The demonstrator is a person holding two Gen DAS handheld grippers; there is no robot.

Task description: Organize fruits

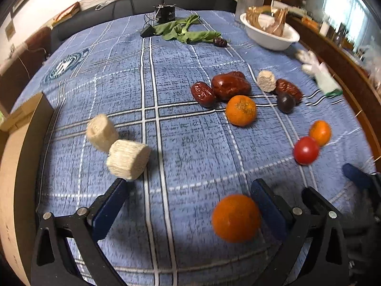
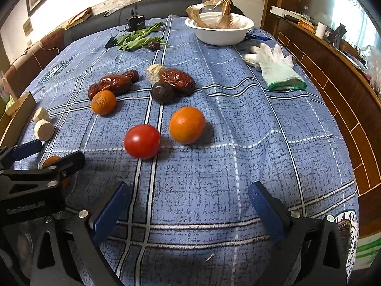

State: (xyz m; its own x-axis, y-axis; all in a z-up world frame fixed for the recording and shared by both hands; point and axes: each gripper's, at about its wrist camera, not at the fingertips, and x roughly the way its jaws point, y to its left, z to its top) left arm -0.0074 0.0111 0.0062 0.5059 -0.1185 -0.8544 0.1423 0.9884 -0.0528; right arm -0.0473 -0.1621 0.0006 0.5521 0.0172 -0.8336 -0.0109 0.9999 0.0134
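My left gripper is open above the blue checked cloth. A blurred orange lies between its fingers, close to the right one. Beyond are another orange, red dates, a dark plum, a red tomato, a small orange and corn cob pieces. My right gripper is open and empty, just short of the tomato and an orange. The left gripper shows at its left edge.
A white bowl holding paper wrapping stands at the far side. A white glove lies at the right. Green leaves and a black device lie at the back. A cardboard box stands at the left edge.
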